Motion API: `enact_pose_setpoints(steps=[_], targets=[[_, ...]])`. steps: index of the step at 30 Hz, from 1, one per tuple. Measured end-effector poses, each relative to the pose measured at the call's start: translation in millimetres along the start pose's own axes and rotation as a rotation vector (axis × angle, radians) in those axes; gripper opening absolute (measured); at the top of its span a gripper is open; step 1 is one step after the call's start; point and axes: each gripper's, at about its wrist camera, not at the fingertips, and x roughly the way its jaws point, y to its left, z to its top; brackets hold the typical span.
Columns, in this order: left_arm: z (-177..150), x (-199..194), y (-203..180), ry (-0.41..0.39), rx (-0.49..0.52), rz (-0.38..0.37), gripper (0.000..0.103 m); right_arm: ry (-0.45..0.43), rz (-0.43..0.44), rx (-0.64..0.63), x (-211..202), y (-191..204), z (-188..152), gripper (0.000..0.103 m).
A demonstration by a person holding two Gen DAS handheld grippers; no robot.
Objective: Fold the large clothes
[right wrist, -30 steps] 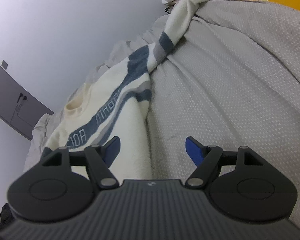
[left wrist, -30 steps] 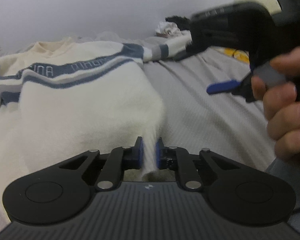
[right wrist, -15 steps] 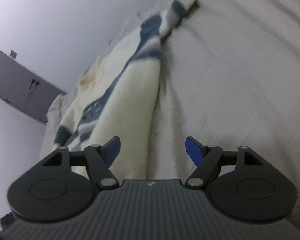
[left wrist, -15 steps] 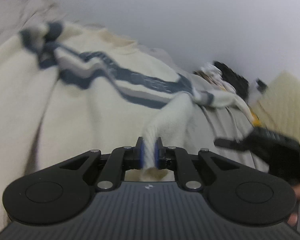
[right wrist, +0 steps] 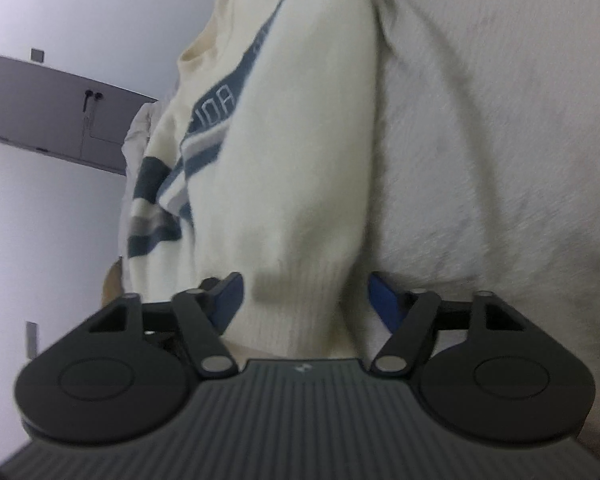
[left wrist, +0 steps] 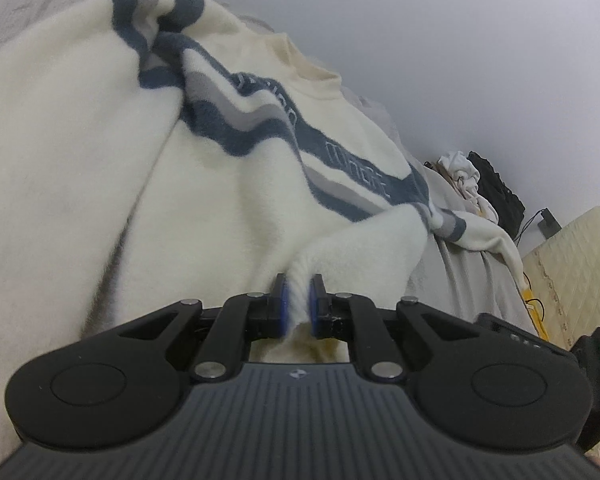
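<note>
Left gripper (left wrist: 298,306) pinched a fold of the sweater (left wrist: 220,208) lying on the bed (right wrist: 500,120), while the right gripper (right wrist: 306,300), jaws closing but not yet pressing, straddled the ribbed hem (right wrist: 300,304) directly ahead.
</note>
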Motion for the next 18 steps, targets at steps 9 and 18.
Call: enact_pose_setpoints(steps=[9, 18], targets=[[4.3, -3.5, -1.2, -0.003, -0.033, -0.045, 0.02, -0.112, 0.087, -0.089, -24.4, 17.6, -4.8, 0.024], [4.1, -27.4, -13.4, -0.035, -0.001, -0.188, 0.056, -0.297, -0.015, -0.253, -73.7, 35.4, -9.1, 0.015]])
